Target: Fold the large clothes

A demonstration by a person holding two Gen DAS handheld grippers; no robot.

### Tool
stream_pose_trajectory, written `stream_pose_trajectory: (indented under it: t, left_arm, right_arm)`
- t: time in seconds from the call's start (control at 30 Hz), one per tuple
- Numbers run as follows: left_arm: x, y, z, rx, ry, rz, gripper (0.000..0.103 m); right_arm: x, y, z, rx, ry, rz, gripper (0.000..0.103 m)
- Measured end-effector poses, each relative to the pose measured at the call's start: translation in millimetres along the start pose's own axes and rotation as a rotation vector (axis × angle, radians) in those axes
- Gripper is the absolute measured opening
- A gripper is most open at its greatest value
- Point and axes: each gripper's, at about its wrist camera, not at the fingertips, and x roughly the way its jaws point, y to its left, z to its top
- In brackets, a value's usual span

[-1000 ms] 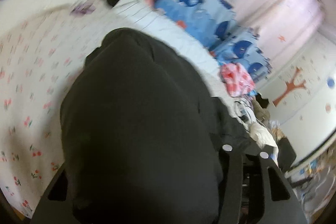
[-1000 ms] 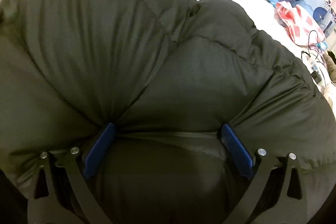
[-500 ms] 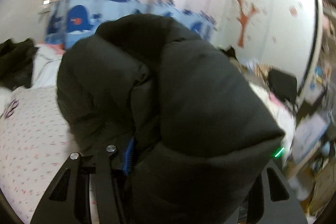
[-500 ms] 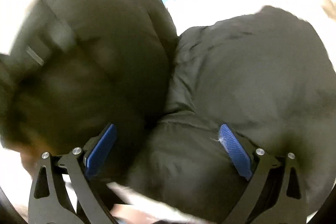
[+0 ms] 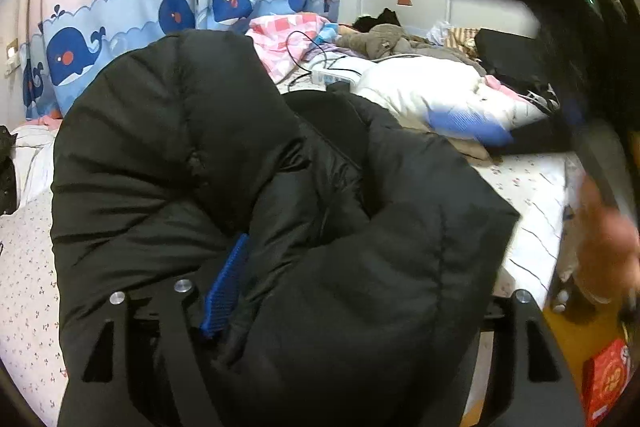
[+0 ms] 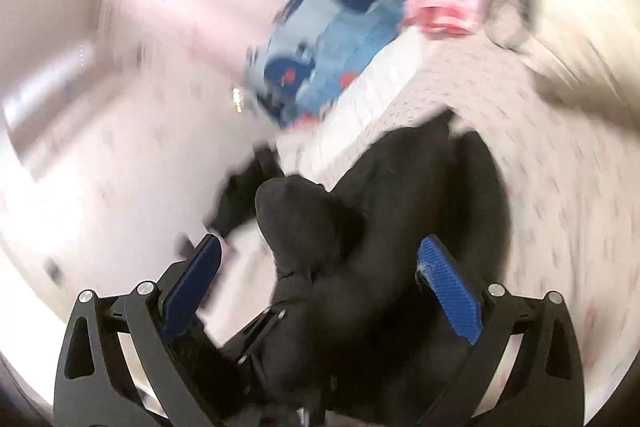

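Observation:
A black puffy jacket point(image 5: 248, 187) lies bunched on the flowered bed sheet point(image 5: 24, 287). It fills the space between the fingers of my left gripper point(image 5: 360, 287), whose jaws are opening. The left blue pad point(image 5: 226, 287) shows beside the fabric, and the other pad is hidden under it. In the right wrist view, which is blurred, the jacket point(image 6: 360, 247) sits lower between the wide-apart blue pads of my right gripper point(image 6: 320, 283). The left pad point(image 6: 192, 287) there stands clear of the cloth, so the gripper is open. A blurred hand point(image 5: 608, 247) shows at the right edge.
A whale-print curtain point(image 5: 160, 15) hangs behind the bed. A pink checked cloth point(image 5: 280, 35), a white power strip point(image 5: 332, 77), a white duvet point(image 5: 420, 95) and a heap of clothes point(image 5: 384, 39) lie at the far side. A red box point(image 5: 604, 379) sits on the floor.
Both views have rolled and swung across the room. The jacket no longer fills the right view, where it has dropped low between the pads. The left fingers stand wider apart around the bunched jacket.

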Motion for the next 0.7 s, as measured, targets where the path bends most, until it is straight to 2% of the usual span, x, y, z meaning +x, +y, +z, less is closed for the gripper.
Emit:
stream_pose_trajectory:
  t: [0.07, 0.13, 0.2, 0.23, 0.27, 0.3, 0.37, 0.43, 0.47, 0.53, 0.57, 0.6, 0.63, 0.7]
  left_arm:
    - [-11, -3, -1, 0.000, 0.004, -0.026, 0.076]
    - [-29, -6, -3, 0.005, 0.013, -0.059, 0.077]
    - [-49, 0, -7, 0.001, 0.018, -0.097, 0.080]
    - [-57, 2, -9, -0.008, 0.018, -0.116, 0.080]
    - [-66, 8, -11, -0.022, 0.020, -0.139, 0.080]
    - [-82, 19, -14, -0.056, 0.017, -0.177, 0.080]
    - [-100, 41, -18, -0.119, -0.014, -0.195, 0.081]
    - [-110, 80, -22, -0.244, -0.049, -0.169, 0.085]
    - [-110, 111, -25, -0.352, -0.058, -0.146, 0.085]
    - [-100, 156, -36, -0.530, -0.052, -0.154, 0.085]
    - [-88, 188, -48, -0.678, -0.044, -0.205, 0.085]
    - [-80, 201, -55, -0.753, -0.030, -0.230, 0.085]
    - [-66, 216, -61, -0.818, -0.007, -0.258, 0.085]
    - [-38, 231, -66, -0.865, 0.044, -0.294, 0.085]
  right_arm:
    - [31, 20, 9, -0.067, 0.094, -0.079, 0.096]
    - [81, 39, 21, -0.181, 0.239, -0.172, 0.096]
    - [117, 65, -7, -0.334, 0.325, -0.380, 0.096]
    - [136, 62, -6, -0.396, 0.348, -0.514, 0.096]
    - [140, 57, -6, -0.407, 0.343, -0.580, 0.096]
    - [140, 56, -9, -0.404, 0.339, -0.608, 0.096]
    - [138, 35, -17, -0.369, 0.342, -0.664, 0.096]
    - [131, 15, -30, -0.358, 0.359, -0.712, 0.096]
    - [128, 6, -35, -0.355, 0.361, -0.750, 0.096]
    - [113, -9, -44, -0.306, 0.356, -0.764, 0.096]
    - [100, -16, -44, -0.286, 0.354, -0.763, 0.096]
    - [96, -23, -46, -0.256, 0.349, -0.756, 0.096]
    - [91, -26, -48, -0.234, 0.345, -0.747, 0.096]
    - [88, -37, -52, -0.188, 0.325, -0.725, 0.096]
